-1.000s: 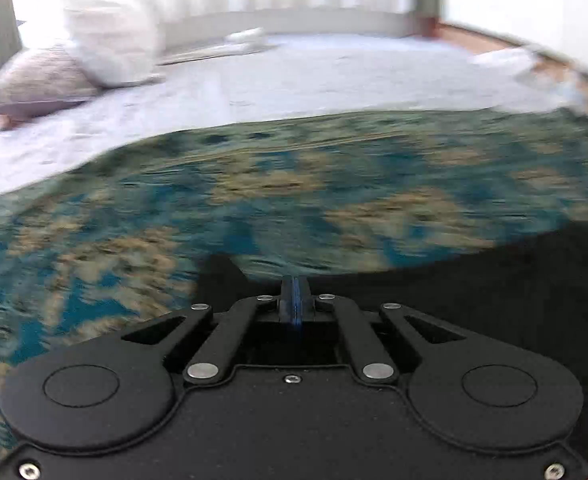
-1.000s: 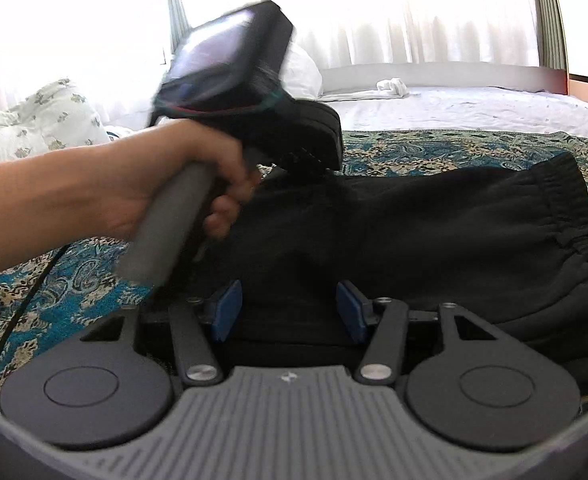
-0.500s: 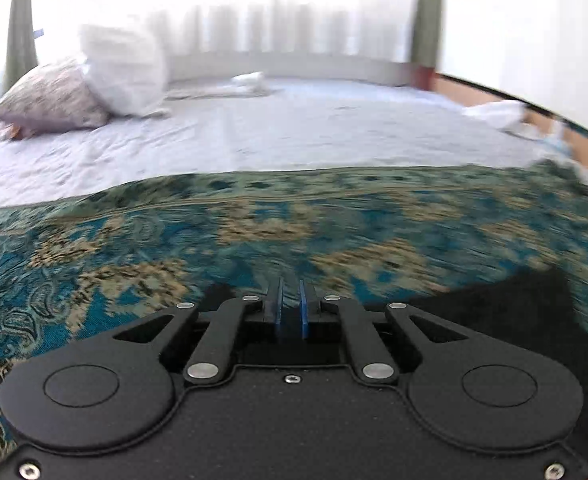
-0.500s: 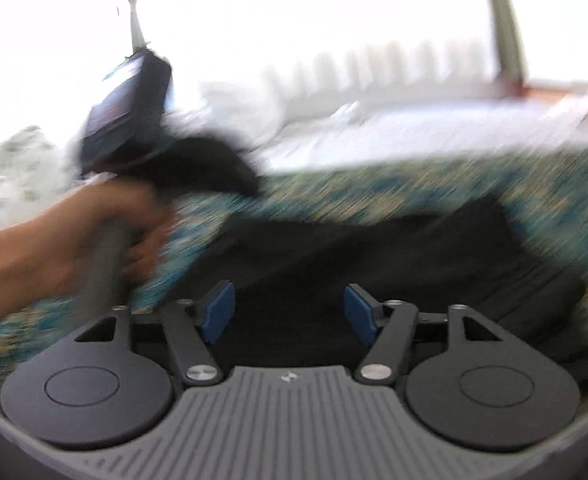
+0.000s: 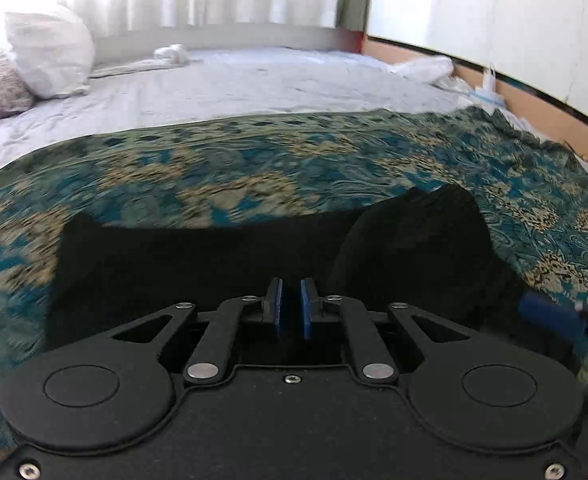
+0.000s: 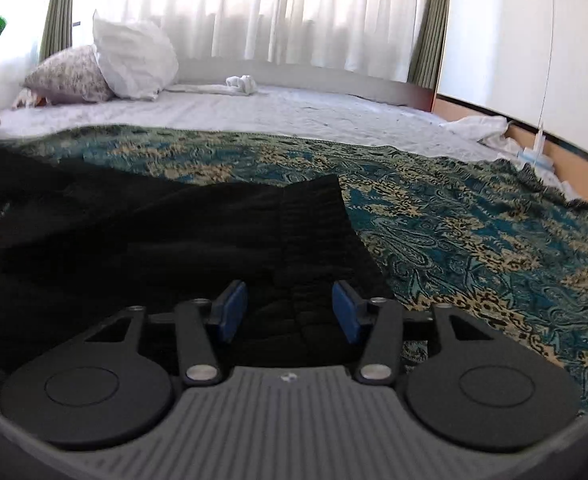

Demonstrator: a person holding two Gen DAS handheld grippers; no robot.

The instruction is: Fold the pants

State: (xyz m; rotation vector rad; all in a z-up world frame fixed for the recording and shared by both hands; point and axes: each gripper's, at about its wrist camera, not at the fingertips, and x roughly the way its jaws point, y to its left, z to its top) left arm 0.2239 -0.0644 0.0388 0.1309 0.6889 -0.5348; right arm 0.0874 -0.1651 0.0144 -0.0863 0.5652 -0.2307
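Both grippers have swung clear of each other above black pants [image 6: 197,232] lying crosswise on the teal bedspread [image 6: 474,220], waistband toward its right edge. Left gripper [image 5: 289,308] angles downward, jaws opening slightly, gripping nothing; right gripper [image 6: 289,306], half-spread and closing, hovers empty over the waistband.

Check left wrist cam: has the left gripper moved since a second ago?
Yes. The left gripper has backed off: more of the black pants lies ahead of it, against the patterned bedspread. Its jaws are opening, nothing between them.
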